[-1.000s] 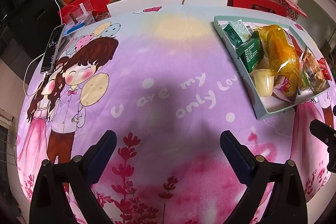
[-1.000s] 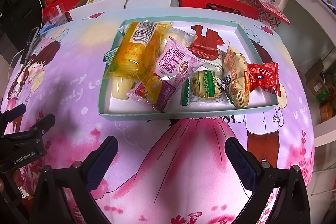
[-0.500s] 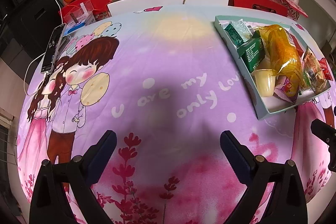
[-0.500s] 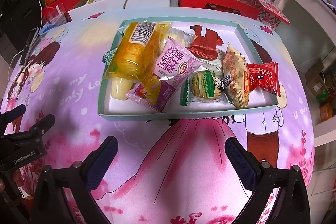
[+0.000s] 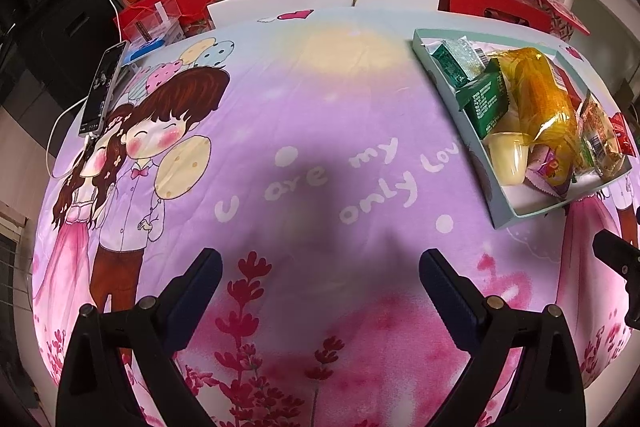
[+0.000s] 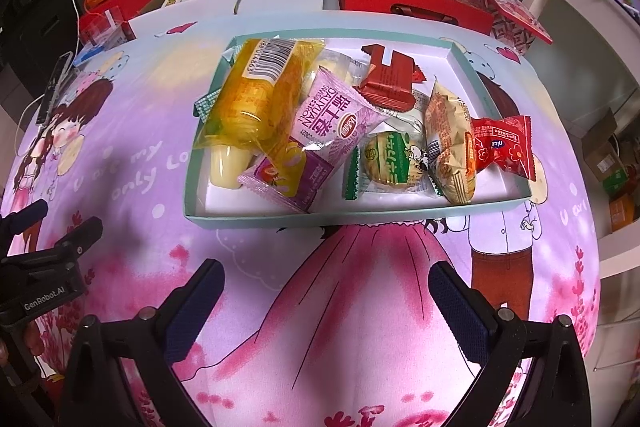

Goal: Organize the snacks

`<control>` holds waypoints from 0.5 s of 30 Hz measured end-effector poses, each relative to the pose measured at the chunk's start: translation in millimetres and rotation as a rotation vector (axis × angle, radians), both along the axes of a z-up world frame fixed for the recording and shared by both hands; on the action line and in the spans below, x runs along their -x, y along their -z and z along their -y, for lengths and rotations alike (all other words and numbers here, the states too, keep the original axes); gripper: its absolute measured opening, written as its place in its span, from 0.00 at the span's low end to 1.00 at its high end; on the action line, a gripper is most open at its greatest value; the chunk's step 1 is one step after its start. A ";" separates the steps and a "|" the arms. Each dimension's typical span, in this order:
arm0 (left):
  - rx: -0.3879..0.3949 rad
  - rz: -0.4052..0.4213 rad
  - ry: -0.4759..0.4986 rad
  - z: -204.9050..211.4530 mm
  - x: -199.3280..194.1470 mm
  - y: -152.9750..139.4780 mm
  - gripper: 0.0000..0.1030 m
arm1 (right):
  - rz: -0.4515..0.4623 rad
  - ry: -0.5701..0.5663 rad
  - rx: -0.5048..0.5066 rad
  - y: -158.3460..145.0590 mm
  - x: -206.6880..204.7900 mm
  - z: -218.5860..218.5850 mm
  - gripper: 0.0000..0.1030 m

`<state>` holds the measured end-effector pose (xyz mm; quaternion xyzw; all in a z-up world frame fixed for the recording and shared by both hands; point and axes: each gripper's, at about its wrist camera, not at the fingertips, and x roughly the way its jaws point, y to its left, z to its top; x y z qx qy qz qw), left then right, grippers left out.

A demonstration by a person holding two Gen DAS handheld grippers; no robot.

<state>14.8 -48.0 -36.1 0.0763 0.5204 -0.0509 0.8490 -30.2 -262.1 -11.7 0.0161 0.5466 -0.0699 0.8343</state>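
Holding mixed wrapped snacks (image 6: 332, 131), shallow pale-blue box (image 6: 320, 217), heaped, overlapping

Left hand-held gripper (image 5: 320, 279) spread wide, right hand-held gripper (image 6: 326, 289) likewise, both seemingly empty

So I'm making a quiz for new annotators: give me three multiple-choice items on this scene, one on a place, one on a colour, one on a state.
1. Where do the snacks lie?
A. in the tray
B. on the phone
C. on the floor

2. What colour is the wrapper hanging over the tray's right rim?
A. blue
B. red
C. black

3. How are both grippers?
A. open, empty
B. shut on a snack
C. shut, empty

Answers:
1 A, the snacks are piled inside the tray.
2 B, the red wrapper overlaps that rim.
3 A, the left gripper and right gripper are spread with only cloth between.
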 end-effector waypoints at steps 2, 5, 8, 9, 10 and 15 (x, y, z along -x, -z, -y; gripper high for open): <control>0.000 -0.001 -0.007 -0.7 -0.5 0.3 0.96 | 0.000 0.000 0.002 0.0 -0.1 0.1 1.00; 0.000 -0.002 -0.012 -1.4 -1.4 0.5 0.96 | 0.000 0.001 0.002 0.8 0.1 0.3 1.00; -0.001 -0.003 -0.012 -2.1 -1.7 1.0 0.96 | 0.001 0.002 0.002 0.9 0.1 0.4 1.00; 0.000 -0.003 -0.011 -1.8 -1.8 0.7 0.96 | 0.002 0.002 0.003 1.1 0.0 0.8 1.00; 0.000 -0.003 -0.011 -1.9 -1.8 0.7 0.96 | 0.002 0.003 0.003 1.0 0.5 0.6 1.00; 0.000 -0.003 -0.013 -2.3 -2.0 0.9 0.96 | 0.001 0.002 0.003 0.9 0.3 1.0 1.00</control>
